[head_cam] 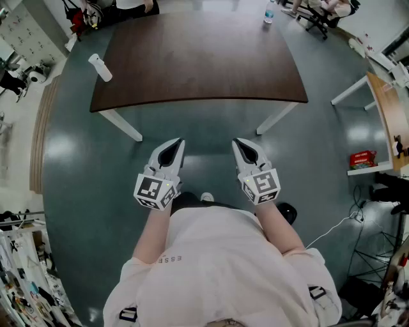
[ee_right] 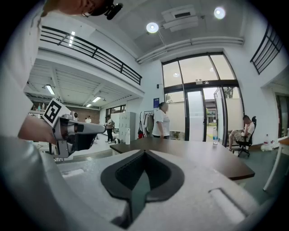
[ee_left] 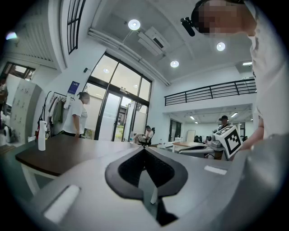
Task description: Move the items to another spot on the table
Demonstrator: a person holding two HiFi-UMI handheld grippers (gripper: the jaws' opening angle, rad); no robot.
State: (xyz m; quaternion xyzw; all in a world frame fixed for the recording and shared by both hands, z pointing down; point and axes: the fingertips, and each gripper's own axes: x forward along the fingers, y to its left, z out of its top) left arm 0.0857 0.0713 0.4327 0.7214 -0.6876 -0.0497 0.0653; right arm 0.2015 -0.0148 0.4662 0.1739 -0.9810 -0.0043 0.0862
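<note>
A white spray bottle (head_cam: 100,67) stands at the left corner of the dark brown table (head_cam: 198,60); a clear water bottle (head_cam: 269,11) stands at its far right edge. My left gripper (head_cam: 178,142) and right gripper (head_cam: 237,142) are side by side over the floor, short of the table's near edge. Both are shut with nothing between their jaws. In the left gripper view the spray bottle (ee_left: 41,135) shows far left on the table (ee_left: 67,151). The right gripper view has the spray bottle (ee_right: 128,136) and the water bottle (ee_right: 215,135) beyond the table (ee_right: 203,155).
White table legs (head_cam: 121,124) stand just ahead of the grippers. A side desk (head_cam: 390,121) with a red item (head_cam: 363,158) is at the right, with cables on the floor. A person (ee_right: 161,121) stands beyond the table and another sits on a chair (ee_right: 244,135).
</note>
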